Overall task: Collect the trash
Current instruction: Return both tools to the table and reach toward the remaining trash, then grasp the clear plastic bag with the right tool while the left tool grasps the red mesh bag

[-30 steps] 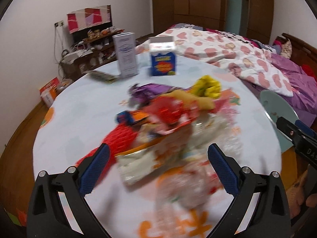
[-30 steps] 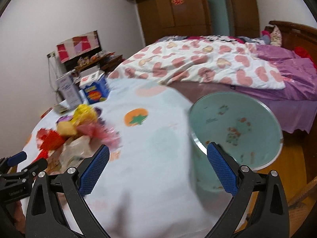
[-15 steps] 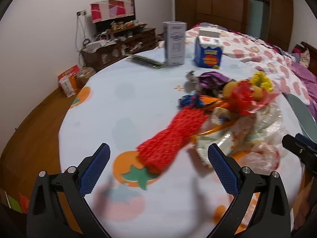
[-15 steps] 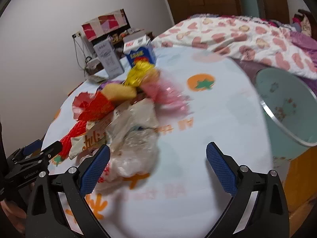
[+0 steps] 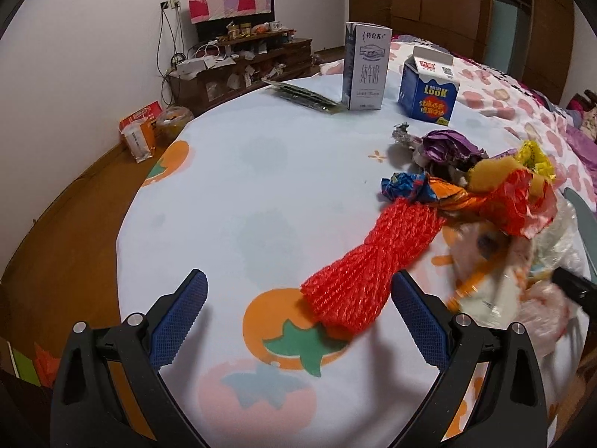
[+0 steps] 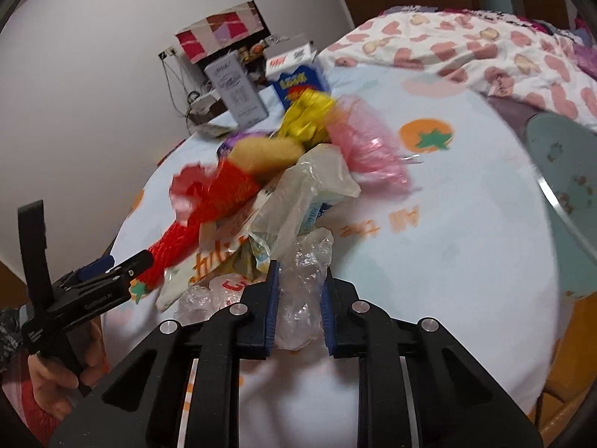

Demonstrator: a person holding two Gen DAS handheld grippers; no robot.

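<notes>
Your right gripper [image 6: 298,310] has just closed, pinching clear plastic wrap [image 6: 304,280] beside the red net [image 5: 373,261]; your left gripper [image 5: 298,321] stands spread beside it.

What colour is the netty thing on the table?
Red. The mesh sleeve shows best in the left wrist view.

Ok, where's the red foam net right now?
In the left wrist view the red net lies on the table, its near end between the open left gripper tips, its far end against the wrapper pile.
</notes>
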